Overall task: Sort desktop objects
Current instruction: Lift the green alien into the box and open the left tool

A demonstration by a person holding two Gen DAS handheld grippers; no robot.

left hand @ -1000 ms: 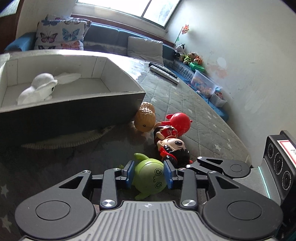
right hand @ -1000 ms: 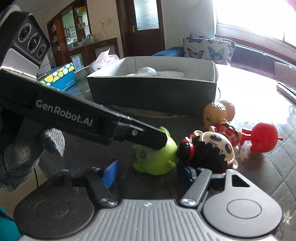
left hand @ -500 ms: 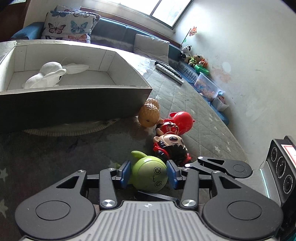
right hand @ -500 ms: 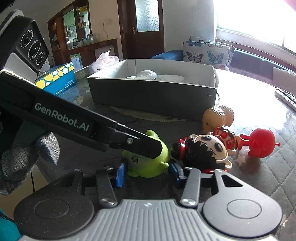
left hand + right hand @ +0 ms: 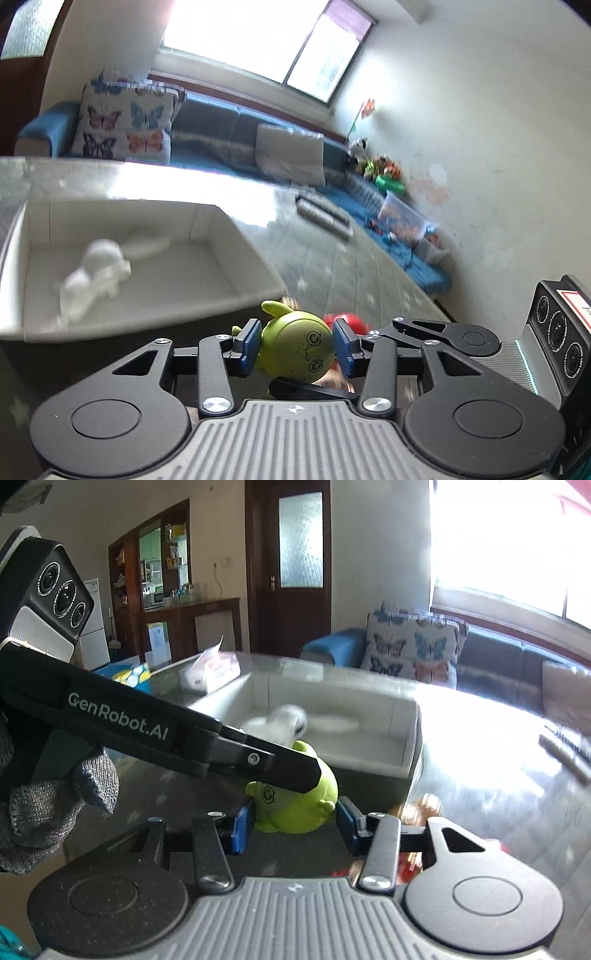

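Rabbit figure (image 5: 94, 275) in box (image 5: 255, 258); frog toy (image 5: 297, 349) before box, red toy (image 5: 351, 320) right.

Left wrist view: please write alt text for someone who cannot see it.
The left gripper holds a green round toy between its blue pads, raised near the rim of a white-lined box. A white rabbit figure lies inside the box; a red toy peeks out behind the gripper.
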